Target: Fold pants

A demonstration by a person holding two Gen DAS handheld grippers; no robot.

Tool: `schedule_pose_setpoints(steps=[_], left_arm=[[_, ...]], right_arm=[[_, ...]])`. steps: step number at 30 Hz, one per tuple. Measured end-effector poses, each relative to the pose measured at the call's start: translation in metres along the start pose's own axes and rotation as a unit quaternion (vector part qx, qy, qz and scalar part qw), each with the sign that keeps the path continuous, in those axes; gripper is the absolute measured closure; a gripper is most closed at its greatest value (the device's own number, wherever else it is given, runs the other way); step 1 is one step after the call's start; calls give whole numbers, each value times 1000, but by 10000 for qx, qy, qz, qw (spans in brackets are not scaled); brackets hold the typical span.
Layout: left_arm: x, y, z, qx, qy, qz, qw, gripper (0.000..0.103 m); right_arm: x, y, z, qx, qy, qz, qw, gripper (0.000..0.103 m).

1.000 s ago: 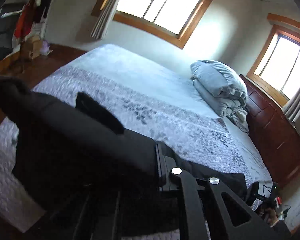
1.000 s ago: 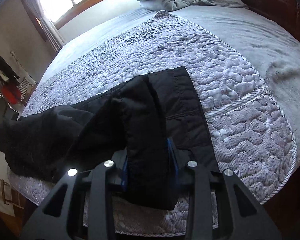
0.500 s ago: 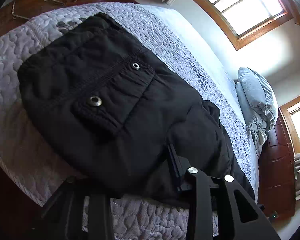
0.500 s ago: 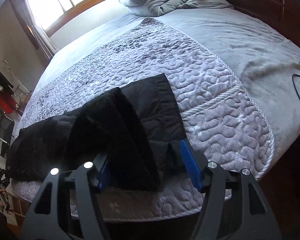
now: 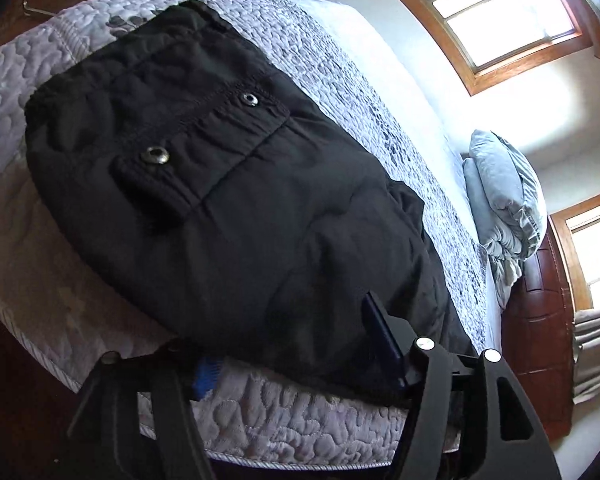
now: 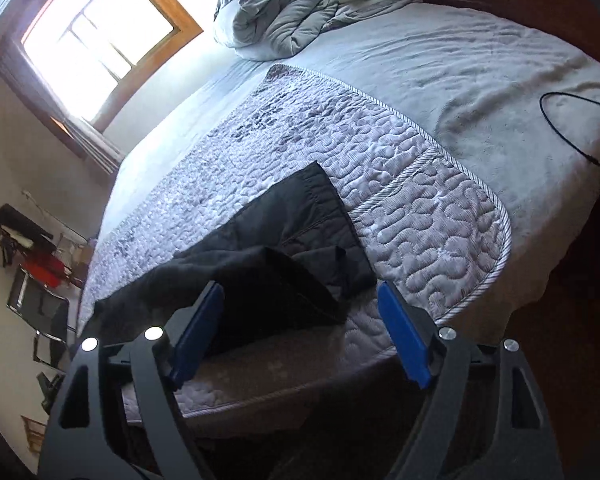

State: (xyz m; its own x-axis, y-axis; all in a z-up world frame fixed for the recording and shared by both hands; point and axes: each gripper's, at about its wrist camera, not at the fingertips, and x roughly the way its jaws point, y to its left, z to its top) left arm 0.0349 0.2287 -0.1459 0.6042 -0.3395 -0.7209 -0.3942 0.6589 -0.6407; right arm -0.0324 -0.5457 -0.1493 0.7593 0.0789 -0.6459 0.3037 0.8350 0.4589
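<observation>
Black pants (image 5: 228,208) lie folded on the quilted grey bedspread (image 5: 40,280) near the bed's front edge, a cargo pocket with two metal snaps facing up. My left gripper (image 5: 296,344) is open, its jaws standing wide around the near edge of the pants, the left blue pad partly hidden under the cloth. In the right wrist view the pants' leg end (image 6: 292,248) lies on the quilt. My right gripper (image 6: 300,328) is open and empty, just short of the leg end.
A bundled grey duvet (image 6: 284,12) lies at the head of the bed, also in the left wrist view (image 5: 504,196). A black cable (image 6: 568,128) lies on the grey sheet at right. A dark wooden dresser (image 5: 536,320) stands beside the bed. Chairs and clothes (image 6: 36,280) stand by the wall.
Both grippers laid the lifted pants down on the quilt and opened. The right gripper has let go and drawn back from the leg end.
</observation>
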Motion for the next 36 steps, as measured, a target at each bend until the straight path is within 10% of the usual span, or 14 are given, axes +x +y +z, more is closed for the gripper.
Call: schedule_pose_setpoints(steps=[7,13,19,21,25,28,31,36], left_arm=[[12,-18,-5,91,154,-2,9998,27],[11,-27,-8,252,106,256,9993,15],[5,-31,-13,551,-79,839,9949,8],[8,-30,-13,536,-56,837,9950,8],[16,-19,-10,220,16,785,9967,8],[22,-13,-7,93,37,706,9975,8],[29,-10,-4,-16,51,716,9974,8],[33,-9,-3,-160,-6,707,9974,8]], right_arm=[[12,46,-35,805,863,985,9881,20],[57,69,-33,1456,972,365,9839,14],[109,44,-29,2839,1231,-177,9507,14],[126,32,-31,3149,1348,-209,9393,27],[142,27,-24,3139,1360,22,9397,92],[134,53,-2,2424,1091,129,9639,98],[114,93,30,1296,446,1096,9845,99],[84,106,46,452,-351,2594,9641,100]])
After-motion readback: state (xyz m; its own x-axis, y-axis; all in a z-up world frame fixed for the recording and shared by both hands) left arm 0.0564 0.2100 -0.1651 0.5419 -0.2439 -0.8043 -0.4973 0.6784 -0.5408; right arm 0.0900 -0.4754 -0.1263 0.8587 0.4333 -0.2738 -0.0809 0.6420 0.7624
